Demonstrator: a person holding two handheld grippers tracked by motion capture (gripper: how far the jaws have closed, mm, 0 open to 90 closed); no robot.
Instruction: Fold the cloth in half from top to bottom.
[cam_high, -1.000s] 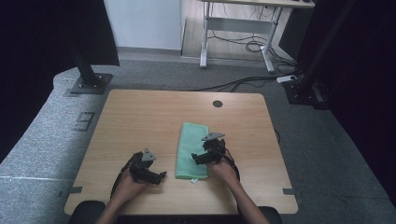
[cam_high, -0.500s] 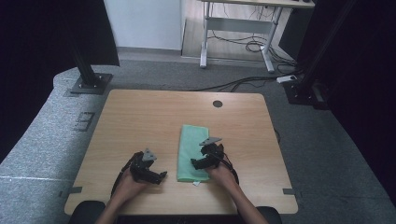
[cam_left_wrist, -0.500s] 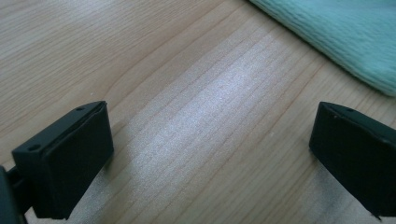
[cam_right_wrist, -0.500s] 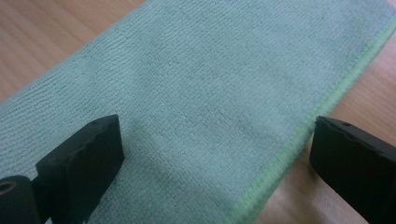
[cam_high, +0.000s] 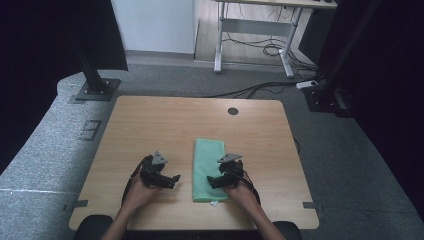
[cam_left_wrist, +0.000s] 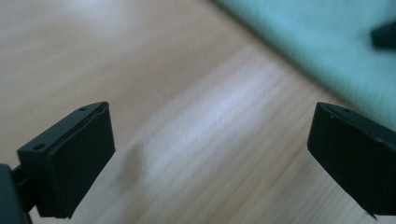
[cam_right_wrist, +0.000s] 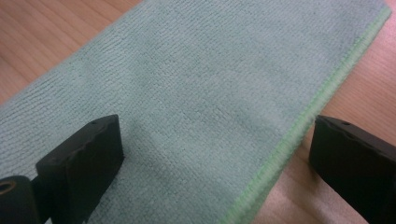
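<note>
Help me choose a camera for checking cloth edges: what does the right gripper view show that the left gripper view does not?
Right gripper view: the green cloth close up, its woven texture and its brighter stitched edge running between the open jaws of the right gripper, one jaw over the cloth, the other over the wood beside it.

Left gripper view: the left gripper open over bare wooden table, the cloth blurred at the upper right, with a dark tip over the cloth at the frame's right edge.

Both: wide-open black jaws, wood and cloth.

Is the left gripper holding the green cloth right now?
No, the left gripper stands open over bare table, with the green cloth off to one side.
</note>
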